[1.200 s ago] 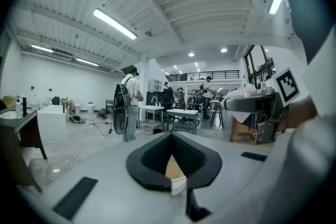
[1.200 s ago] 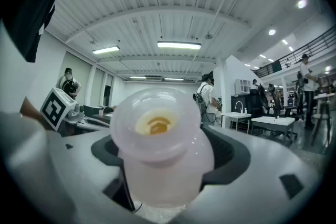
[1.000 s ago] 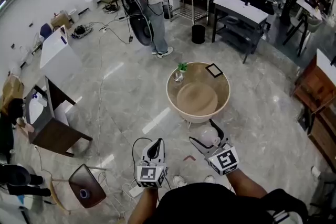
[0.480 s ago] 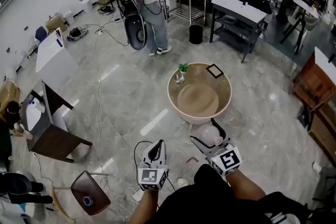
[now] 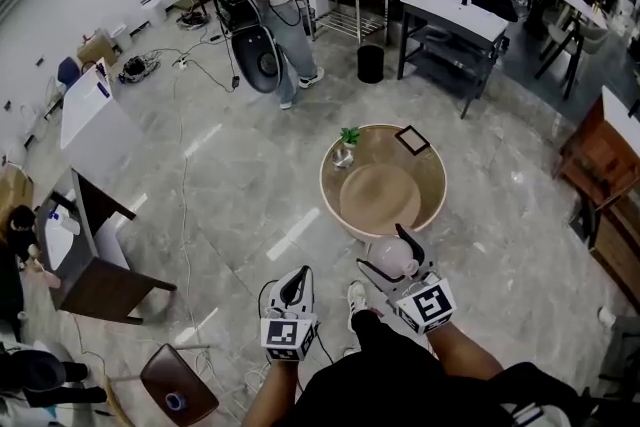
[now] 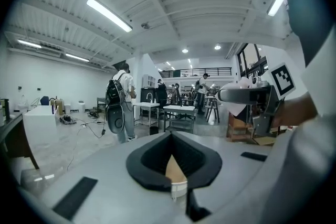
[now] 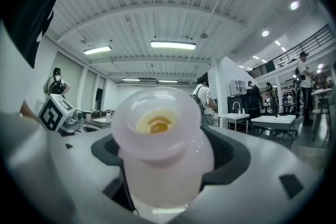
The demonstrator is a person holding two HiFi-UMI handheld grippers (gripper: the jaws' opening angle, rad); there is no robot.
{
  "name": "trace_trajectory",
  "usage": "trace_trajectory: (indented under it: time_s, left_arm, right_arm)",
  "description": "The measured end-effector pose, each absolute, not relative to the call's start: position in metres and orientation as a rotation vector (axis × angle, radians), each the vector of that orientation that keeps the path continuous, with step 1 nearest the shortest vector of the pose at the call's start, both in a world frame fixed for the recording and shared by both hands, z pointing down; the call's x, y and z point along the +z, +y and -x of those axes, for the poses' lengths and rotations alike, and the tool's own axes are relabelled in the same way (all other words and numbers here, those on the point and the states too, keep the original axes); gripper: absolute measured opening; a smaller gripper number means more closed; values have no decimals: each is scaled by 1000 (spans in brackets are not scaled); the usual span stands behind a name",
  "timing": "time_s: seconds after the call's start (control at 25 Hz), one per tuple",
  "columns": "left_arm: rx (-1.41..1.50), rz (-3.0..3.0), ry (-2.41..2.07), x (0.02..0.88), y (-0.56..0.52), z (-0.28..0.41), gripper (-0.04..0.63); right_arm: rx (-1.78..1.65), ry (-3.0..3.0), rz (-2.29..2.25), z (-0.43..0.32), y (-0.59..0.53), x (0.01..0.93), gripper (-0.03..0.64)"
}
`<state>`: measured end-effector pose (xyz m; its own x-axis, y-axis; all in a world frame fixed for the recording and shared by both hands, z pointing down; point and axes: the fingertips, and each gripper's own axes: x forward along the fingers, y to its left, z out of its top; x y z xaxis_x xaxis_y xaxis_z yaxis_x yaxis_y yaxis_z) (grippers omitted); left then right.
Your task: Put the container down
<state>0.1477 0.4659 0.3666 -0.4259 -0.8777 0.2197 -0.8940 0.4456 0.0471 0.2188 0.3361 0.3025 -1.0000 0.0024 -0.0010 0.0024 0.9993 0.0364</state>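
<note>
Two grippers show in the head view: our right gripper [image 5: 384, 251] carries the container [image 5: 393, 261] near the round table [image 5: 375, 147]. Left gripper view: our left gripper [image 6: 171, 152] is closed and empty. Right gripper view: jaws clamp the container [image 7: 157, 149]; next, we judge, reach over the table, lower, release.

The person has stepped forward: a white shoe [image 5: 357, 295] now shows between the grippers, and the brown chair [image 5: 180, 393] has slid toward the bottom left corner. The right gripper [image 5: 385, 251] has carried the whitish container [image 5: 392, 260] up to the round table [image 5: 330, 205], whose near rim it now overlaps.
</note>
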Motion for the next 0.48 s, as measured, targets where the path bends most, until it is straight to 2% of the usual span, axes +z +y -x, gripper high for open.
trace_trajectory:
  time_s: [0.48]
  left_arm:
    - [147,-1630,-2470,337,371,-28,0]
  right_arm:
    - [26,3162,88,-112,242,297,413]
